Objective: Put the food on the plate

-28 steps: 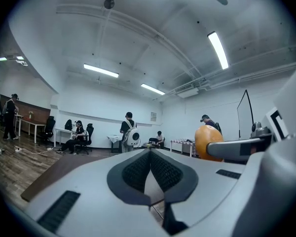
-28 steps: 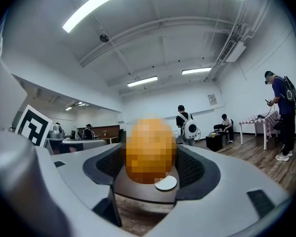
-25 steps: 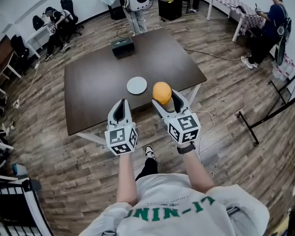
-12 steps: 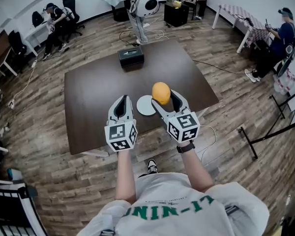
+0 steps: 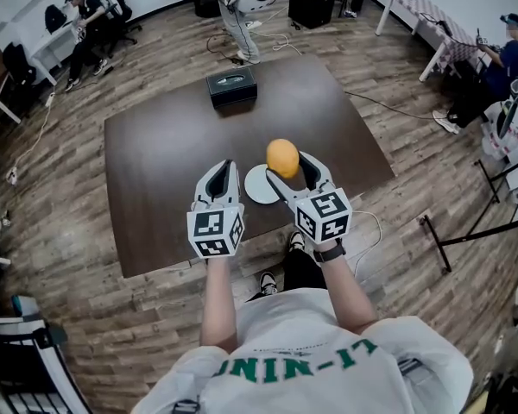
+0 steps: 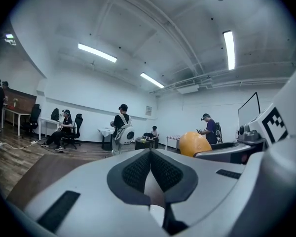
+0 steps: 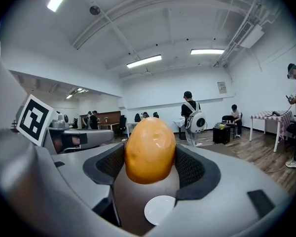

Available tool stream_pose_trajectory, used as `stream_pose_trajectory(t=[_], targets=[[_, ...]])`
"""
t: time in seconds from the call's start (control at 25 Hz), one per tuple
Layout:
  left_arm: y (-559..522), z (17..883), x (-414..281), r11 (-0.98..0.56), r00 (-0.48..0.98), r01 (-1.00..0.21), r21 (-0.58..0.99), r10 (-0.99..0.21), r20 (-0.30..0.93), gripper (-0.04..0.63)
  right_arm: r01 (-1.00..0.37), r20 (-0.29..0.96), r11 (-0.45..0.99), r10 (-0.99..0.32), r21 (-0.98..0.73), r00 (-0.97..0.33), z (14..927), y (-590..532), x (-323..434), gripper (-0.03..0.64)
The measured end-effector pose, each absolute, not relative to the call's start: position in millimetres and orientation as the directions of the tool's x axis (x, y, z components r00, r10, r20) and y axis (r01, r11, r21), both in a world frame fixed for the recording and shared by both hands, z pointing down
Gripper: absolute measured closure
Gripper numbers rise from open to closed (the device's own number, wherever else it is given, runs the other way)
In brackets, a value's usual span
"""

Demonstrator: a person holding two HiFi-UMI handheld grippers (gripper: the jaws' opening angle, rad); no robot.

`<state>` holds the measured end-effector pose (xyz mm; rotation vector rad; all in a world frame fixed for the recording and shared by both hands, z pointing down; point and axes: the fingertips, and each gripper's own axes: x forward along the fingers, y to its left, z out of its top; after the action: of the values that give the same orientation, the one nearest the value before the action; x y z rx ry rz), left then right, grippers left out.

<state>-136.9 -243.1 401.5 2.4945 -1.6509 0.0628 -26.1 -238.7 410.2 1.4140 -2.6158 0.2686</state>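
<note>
Right gripper view: food (image 7: 150, 149) between jaws

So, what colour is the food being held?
Orange-yellow, the food; right gripper view shows it best.

In the head view the plate (image 5: 255, 185) shows only in part: the right tongs (image 5: 287, 166) and the orange food (image 5: 282, 157) cover its right side. In the left gripper view the left tongs (image 6: 150, 156) block the table (image 5: 155, 162), leaving a pale sliver low between the jaws, probably that plate, and the food's lower half sits behind the right tongs. The black box (image 5: 231, 85) is too small to identify.
</note>
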Motion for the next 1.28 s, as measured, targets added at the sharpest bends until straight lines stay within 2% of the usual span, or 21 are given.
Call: stream_pose_trajectory(t=[0.28, 0.64, 1.28], targets=[[-281.2, 430.5, -130.0, -0.377, 0.393, -0.918, 0.124, -0.907, 0.150, 0.583, -0.811, 0.287, 0.579, -0.766, -0.080, -0.576, 443.5, -276.8, -23.9, 0.288], [-327.7, 473.9, -129.6, -0.351, 0.378, -0.924, 0.154, -0.898, 0.223, 0.583, -0.742, 0.415, 0.661, -0.648, -0.111, -0.639, 498.7, -315.5, -33.8, 0.288], [-370.0, 565.1, -138.1, -0.273, 0.351, -0.926, 0.260, -0.876, 0.330, 0.583, -0.732, 0.625, 0.648, -0.487, -0.208, -0.610, 642.5, -349.8, -42.8, 0.288]])
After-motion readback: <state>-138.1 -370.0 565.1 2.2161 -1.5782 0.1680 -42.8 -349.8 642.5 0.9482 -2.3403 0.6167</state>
